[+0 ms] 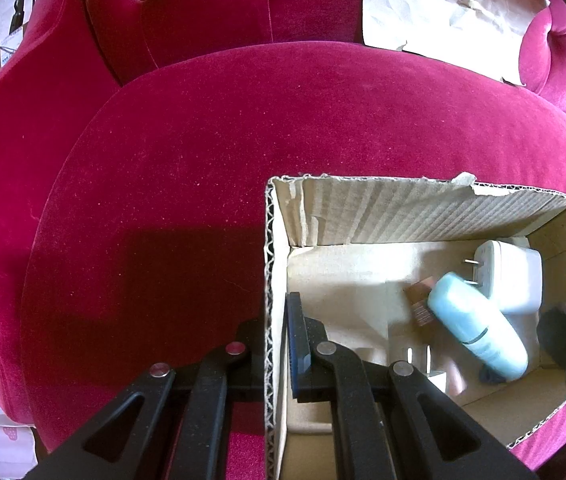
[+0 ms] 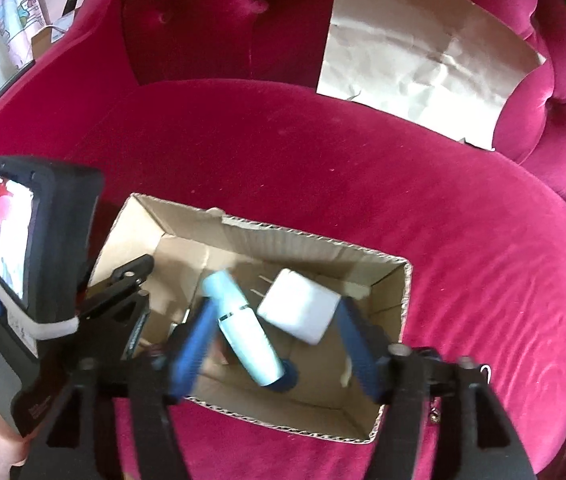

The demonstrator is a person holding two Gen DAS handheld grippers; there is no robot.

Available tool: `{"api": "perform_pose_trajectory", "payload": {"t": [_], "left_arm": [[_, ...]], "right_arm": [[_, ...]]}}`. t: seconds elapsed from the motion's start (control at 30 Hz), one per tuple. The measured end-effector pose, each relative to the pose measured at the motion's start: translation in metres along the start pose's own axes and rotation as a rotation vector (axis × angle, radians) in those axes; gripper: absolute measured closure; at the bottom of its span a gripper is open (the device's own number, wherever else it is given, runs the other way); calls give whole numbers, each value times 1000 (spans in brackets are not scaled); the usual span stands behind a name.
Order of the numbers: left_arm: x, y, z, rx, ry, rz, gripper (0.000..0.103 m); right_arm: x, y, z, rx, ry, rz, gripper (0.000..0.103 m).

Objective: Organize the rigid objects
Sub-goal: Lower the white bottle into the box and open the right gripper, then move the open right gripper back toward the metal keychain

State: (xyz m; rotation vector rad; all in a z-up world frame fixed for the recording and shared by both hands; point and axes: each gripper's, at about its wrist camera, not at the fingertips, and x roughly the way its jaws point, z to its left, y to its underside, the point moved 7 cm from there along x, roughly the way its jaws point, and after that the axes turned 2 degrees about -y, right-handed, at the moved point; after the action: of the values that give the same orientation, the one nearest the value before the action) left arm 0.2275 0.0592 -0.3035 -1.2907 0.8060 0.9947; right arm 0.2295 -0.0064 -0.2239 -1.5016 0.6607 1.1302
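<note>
Blue tube (image 2: 248, 332) betw open right tool (image 2: 273, 344)

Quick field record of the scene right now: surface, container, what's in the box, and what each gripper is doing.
surface: pink velvet sofa seat
container: open cardboard box on the seat
contents: light blue tube, lying partly on the white plug adapter
left gripper: shut on the box's left wall
right gripper: open above the box, pads clear of the tube
also: crumpled brown paper against the backrest
</note>
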Motion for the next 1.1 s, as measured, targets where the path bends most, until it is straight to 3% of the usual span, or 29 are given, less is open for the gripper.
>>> {"api": "perform_pose_trajectory", "payload": {"t": [0.07, 0.13, 1.1], "left_arm": [[0, 0, 0, 1, -1, 0, 98], [0, -1, 0, 1, -1, 0, 98], [-1, 2, -2, 1, -4, -2, 98]], "right_arm": [[1, 0, -2, 0, 8, 5, 5], [2, 0, -3, 2, 8, 6, 1], [-37, -2, -41, 71, 54, -33, 1]]}}
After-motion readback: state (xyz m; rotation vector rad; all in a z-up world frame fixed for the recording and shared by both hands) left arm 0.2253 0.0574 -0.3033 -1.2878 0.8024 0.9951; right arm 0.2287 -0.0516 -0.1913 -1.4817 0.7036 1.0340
